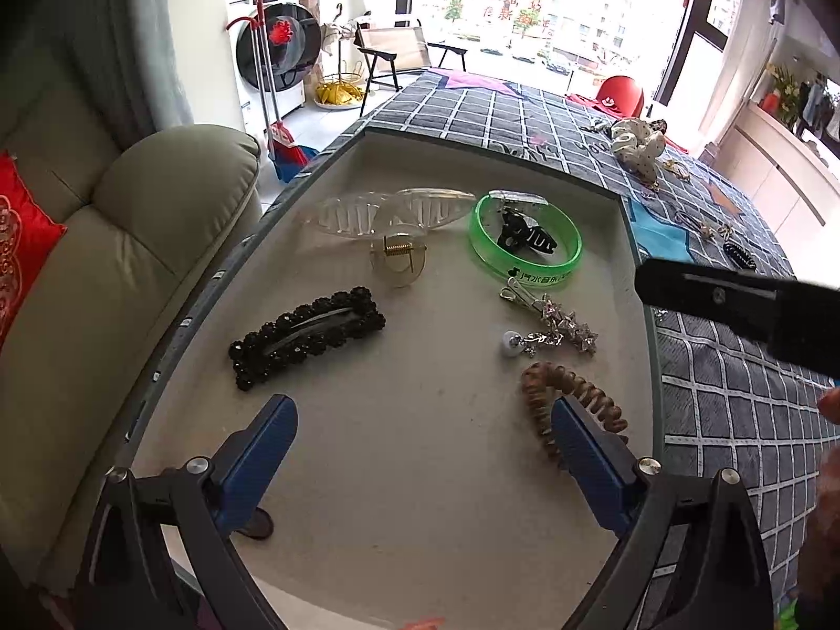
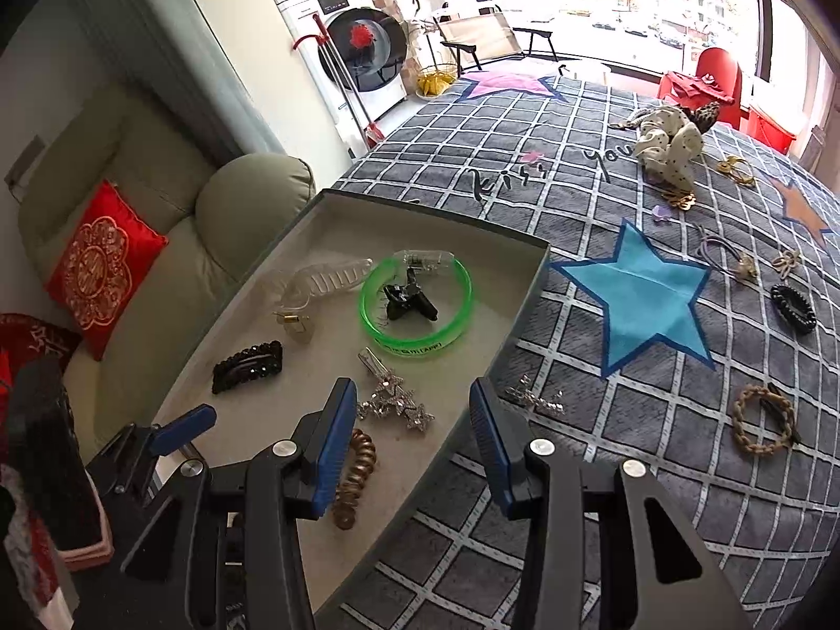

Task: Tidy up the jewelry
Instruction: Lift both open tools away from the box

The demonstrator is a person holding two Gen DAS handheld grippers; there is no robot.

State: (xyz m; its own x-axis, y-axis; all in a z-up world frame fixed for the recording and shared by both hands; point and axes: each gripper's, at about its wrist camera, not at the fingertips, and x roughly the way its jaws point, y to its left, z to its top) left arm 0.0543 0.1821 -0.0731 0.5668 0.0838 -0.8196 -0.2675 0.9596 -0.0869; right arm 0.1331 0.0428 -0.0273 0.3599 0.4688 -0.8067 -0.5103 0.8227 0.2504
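Progress note, jewelry sort. The grey tray [image 2: 294,241] runs from the centre to the lower left of the right wrist view.

Already in the tray, counted in the left wrist view:
- clear claw clip [image 1: 378,218], upper centre
- green bangle [image 1: 525,257] with a small black claw clip [image 1: 525,233] inside its ring
- black beaded snap clip [image 1: 307,336], centre left
- silver star clip [image 1: 551,323], centre right
- brown spiral hair tie [image 1: 572,409], lower right, partly behind my right-hand finger

Left gripper [image 1: 420,446]: fingers spread wide over bare tray floor, nothing between them. The spiral tie lies just beside one pad, loose on the tray.

Right gripper [image 2: 409,441]: fingers partly apart, empty, straddling the tray's near wall in the lower centre of its own view.

Still out on the checked bedspread [image 2: 577,472], right wrist view:
- second silver star piece [image 2: 535,399], just outside the tray wall and nearest my right fingers
- braided tan ring [image 2: 764,420], lower right
- black spiral tie [image 2: 793,307], right edge
- lilac hair elastic [image 2: 727,257]
- polka-dot scrunchie [image 2: 667,149] and small gold pieces near it, upper right, too small to itemise

Judgement: roughly half done. Six pieces boxed, at least that many left.
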